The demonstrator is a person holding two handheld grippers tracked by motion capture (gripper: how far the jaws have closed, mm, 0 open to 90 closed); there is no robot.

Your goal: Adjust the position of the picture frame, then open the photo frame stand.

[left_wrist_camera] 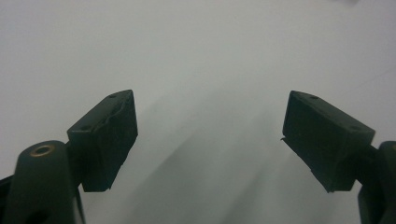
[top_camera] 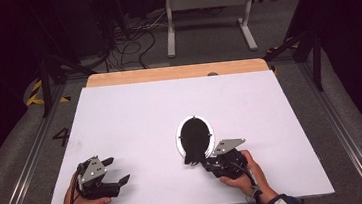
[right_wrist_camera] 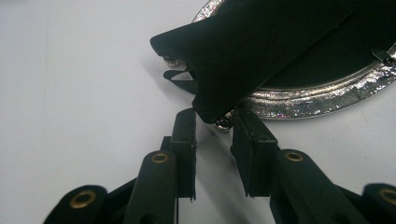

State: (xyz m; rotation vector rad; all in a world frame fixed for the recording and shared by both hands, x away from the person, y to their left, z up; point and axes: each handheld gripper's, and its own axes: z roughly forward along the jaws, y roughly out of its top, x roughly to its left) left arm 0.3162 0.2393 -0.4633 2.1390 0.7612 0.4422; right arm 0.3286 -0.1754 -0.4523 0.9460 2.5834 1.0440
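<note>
White table (top_camera: 134,111) on grey floor (top_camera: 17,148), dark room.

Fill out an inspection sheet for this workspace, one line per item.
Surface: white board on a wooden table.
Job's things: silver oval frame, face down, with a black stand flap raised.
Clutter: nothing seen.
Grippers: left gripper open, holding nothing; right gripper part-open at the flap's tip, contact unclear.
Cables: tangle on the floor beyond the table.
Surroundings: dark room, white stand, yellow-black floor tape.
</note>
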